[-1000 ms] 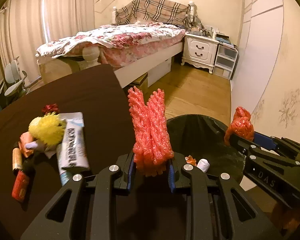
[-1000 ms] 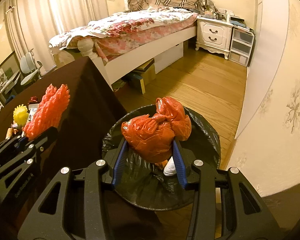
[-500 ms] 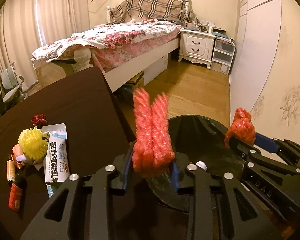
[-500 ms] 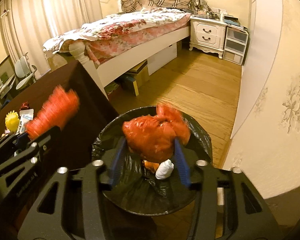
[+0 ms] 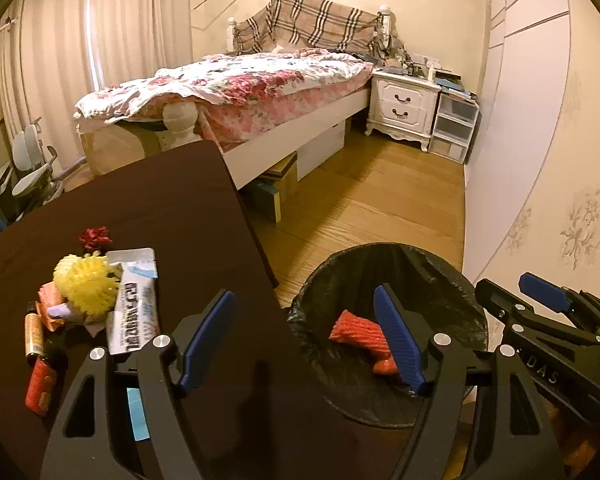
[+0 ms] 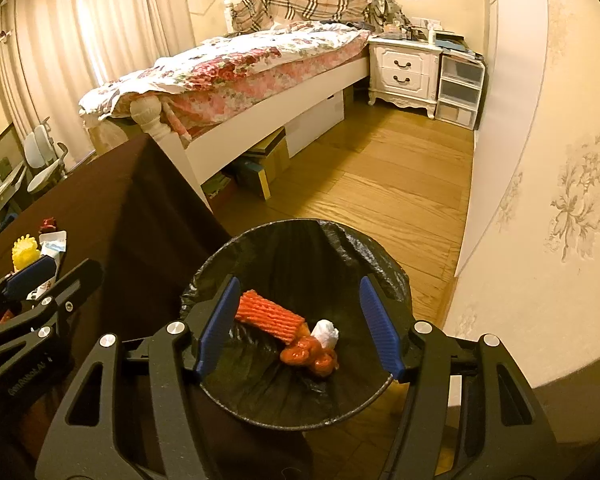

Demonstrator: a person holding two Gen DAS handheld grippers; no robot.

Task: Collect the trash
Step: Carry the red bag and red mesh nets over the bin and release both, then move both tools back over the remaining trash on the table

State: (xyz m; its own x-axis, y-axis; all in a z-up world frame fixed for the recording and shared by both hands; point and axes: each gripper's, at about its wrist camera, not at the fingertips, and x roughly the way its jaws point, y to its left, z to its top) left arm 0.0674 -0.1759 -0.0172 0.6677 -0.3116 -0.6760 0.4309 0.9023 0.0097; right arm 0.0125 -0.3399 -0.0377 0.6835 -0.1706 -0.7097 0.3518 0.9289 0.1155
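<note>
Both loads just dropped: left gripper (image 5: 304, 336) and right gripper (image 6: 300, 326) had just been opening, now wide and empty; red foam net (image 6: 269, 315) and red bag (image 6: 310, 356) down in bin (image 6: 340, 236); more trash (image 5: 86, 290) left on worktop (image 5: 172, 216)

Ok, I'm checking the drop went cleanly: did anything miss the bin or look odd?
Nothing stands out. The red foam net and red plastic bag lie inside the black-lined bin, beside a white wad; no litter shows on the floor around it. More trash waits piled on the table, including a yellow spiky ball.
</note>
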